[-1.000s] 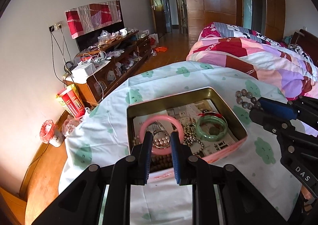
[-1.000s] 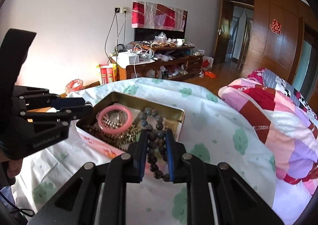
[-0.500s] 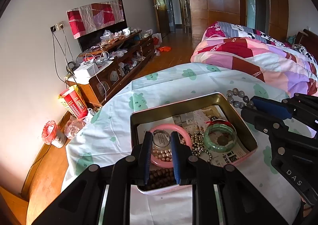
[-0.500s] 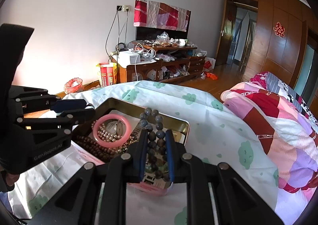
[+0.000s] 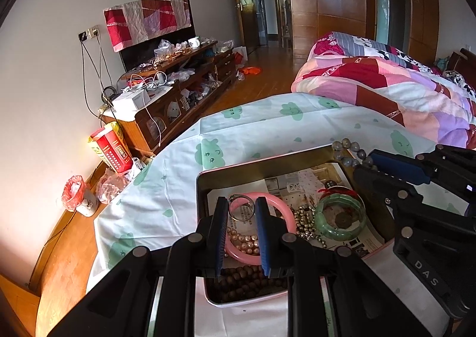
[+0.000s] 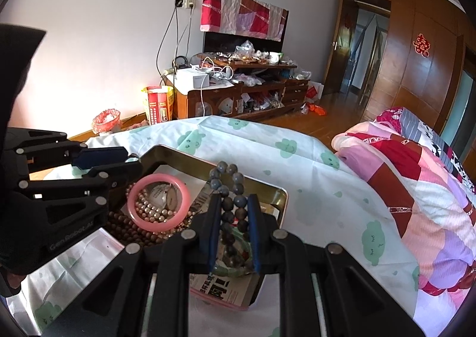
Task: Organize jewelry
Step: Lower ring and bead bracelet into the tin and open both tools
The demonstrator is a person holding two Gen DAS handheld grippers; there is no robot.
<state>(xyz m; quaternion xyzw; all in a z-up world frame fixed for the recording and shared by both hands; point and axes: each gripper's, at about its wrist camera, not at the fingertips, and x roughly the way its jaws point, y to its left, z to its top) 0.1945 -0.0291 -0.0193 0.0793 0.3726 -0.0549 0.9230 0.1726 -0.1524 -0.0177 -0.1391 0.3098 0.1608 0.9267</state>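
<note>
Both claws have drifted over the tin [image 5: 205,185]: left claw [image 5: 241,210] pinches a metal ring [image 5: 241,208], right claw [image 6: 233,203] a bead bracelet [image 6: 230,188].

Both claws, right [image 6: 231,209] and left [image 5: 240,212], advanced over the tin [image 5: 267,162]

light: bright daylight | glare: left wall | edges: fisheye-warped, dark | focus: sharp

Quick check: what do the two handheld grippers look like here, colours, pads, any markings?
Both are matte black plastic linkages with round silver pivot pins. Each finger carries a flat blue pad on its inner face. The left gripper shows white "GenRobot.AI" lettering on its side in the right wrist view; the right gripper shows "DAS" in white in the left wrist view. No cables visible on either.
</note>
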